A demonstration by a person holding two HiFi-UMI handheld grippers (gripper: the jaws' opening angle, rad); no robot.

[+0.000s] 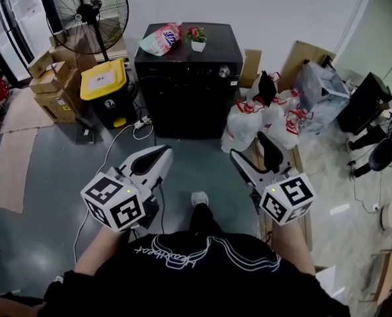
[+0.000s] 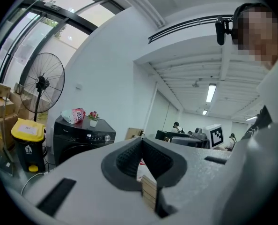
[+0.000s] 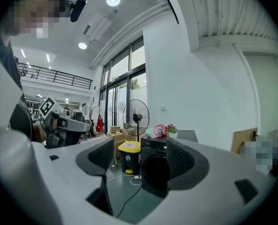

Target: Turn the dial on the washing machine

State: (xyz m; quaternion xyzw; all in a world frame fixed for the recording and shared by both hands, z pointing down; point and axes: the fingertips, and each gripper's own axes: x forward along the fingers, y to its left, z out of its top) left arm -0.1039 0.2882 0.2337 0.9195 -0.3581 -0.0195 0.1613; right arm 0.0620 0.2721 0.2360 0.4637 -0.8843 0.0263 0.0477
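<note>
Dial point(image 1: 224, 72) sits silver and round at the 1 o'clock corner of the black washing machine point(image 1: 183, 91), on the control strip above the door. The machine stands against the white wall at 12 o'clock from the person, well apart from both tongs. On its lid lie a pink-and-white packet point(image 1: 162, 38) and a small potted plant point(image 1: 197, 38). The floor point(image 1: 51, 177) is smooth grey-green, with flat cardboard sheets point(image 1: 11, 157) at 9 o'clock and a white cable point(image 1: 107, 160) running from a power strip point(image 1: 142, 122) at the machine's foot back toward the person. At 11 o'clock a yellow-lidded bin point(image 1: 105, 88) stands just beside the machine, with stacked cardboard boxes point(image 1: 51, 88) and a tall black fan point(image 1: 90, 8) behind it. At 1 o'clock white plastic bags point(image 1: 249, 121) with red handles crowd the machine's right side. Straight ahead, between bin and bags, a bare lane of floor leads to the machine's front. The left tongs point(image 1: 158, 152) are clenched, tips together with nothing between them. The right tongs point(image 1: 252, 152) are released, gaping wide and empty, and through the gap their own view shows the machine's door. Both point toward the machine, the dial well beyond their tips.
</note>
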